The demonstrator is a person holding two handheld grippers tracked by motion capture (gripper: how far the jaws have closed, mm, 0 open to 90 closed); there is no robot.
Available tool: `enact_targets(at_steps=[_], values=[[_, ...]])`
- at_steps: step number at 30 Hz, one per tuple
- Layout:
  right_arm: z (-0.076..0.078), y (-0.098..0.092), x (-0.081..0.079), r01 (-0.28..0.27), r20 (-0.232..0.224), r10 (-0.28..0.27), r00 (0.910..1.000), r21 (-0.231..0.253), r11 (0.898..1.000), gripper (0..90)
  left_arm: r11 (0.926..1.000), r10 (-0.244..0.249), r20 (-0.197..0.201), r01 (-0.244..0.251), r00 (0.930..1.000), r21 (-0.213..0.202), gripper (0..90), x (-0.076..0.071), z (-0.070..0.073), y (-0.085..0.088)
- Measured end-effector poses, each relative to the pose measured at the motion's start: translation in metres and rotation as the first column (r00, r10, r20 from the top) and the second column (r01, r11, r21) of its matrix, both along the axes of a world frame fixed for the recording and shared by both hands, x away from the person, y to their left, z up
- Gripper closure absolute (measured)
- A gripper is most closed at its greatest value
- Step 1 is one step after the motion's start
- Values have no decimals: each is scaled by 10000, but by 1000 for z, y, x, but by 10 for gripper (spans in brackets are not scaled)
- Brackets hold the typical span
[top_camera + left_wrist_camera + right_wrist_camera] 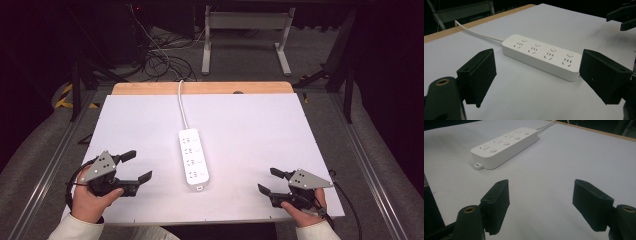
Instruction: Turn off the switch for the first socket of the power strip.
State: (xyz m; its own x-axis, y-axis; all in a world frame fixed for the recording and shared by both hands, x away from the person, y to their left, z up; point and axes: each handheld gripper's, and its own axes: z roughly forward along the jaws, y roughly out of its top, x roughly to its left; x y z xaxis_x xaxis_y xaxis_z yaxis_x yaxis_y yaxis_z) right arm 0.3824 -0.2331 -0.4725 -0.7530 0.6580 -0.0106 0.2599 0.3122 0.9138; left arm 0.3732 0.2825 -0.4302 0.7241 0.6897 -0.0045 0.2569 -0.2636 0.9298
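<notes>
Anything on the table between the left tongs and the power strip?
Nothing visible. Bare white table lies between the open left tongs and the power strip; its cord runs off the far end, away from them.

L gripper [139,166] & R gripper [265,181] both held low, jaws apart.

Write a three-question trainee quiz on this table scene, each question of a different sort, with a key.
1. True or false: the left hand-held gripper holds the power strip.
2. How many sockets does the power strip have? A) two B) four C) six
3. Fill in: the strip's white cable runs toward the ___ edge of the table.

Key: 1 false, its jaws stand open on nothing; 2 B; 3 far.
</notes>
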Motion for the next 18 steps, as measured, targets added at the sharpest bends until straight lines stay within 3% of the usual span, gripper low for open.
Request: enact_targets(at_steps=[3,11,16,18], values=[[0,0,0,-24,3,24,10000,9,10000,302,9996,-248,91,249,9997,-98,144,-2,-7,6],[0,0,0,-68,-5,68,10000,-2,10000,302,9982,-195,-360,174,9992,-571,154,-4,-27,18],[0,-1,0,-79,12,79,10000,-40,10000,302,9991,13,-580,-38,9983,-425,154,-6,-37,20],[0,-1,0,-93,17,93,10000,-49,9999,302,9999,56,-570,-65,9984,-140,153,-8,-42,20]])
